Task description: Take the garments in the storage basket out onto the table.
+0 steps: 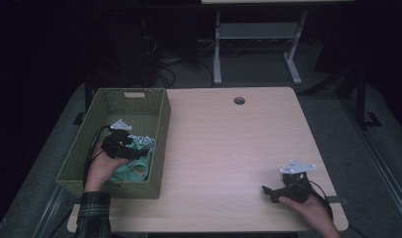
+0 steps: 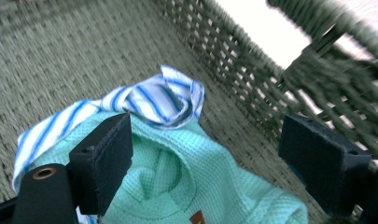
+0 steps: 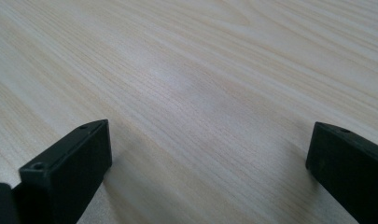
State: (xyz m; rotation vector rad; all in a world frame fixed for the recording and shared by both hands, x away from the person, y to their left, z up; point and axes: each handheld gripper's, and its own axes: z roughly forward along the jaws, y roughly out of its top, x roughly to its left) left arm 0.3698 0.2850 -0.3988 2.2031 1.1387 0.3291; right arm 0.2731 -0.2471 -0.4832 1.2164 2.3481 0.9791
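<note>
Woven green basket [image 1: 159,148] sits at the left of the high view, on the left edge of a pale wood worktop [image 1: 228,148]. Inside it, toward the lower part of the frame, lies a mint green garment [image 1: 134,171] with a blue and white striped cloth [image 1: 144,141] just above it, the two touching. The left gripper [image 1: 120,145], held by a hand [image 1: 105,168] in a plaid sleeve [image 1: 93,213], hangs inside the basket over the clothes. In the left gripper view its fingers [image 2: 102,168] stand wide apart, empty, one at the lower left of the frame and the other at the lower right. The mint garment lies between and below them, and the striped cloth is bunched at the frame's centre against the basket floor. The basket's woven wall rises at the upper right.

At the lower right of the high view, the right gripper [image 1: 269,192] rests low over the bare worktop, held by the other hand [image 1: 312,210]. In the right gripper view its fingers [image 3: 70,163] are spread wide, with plain wood grain between them.
</note>
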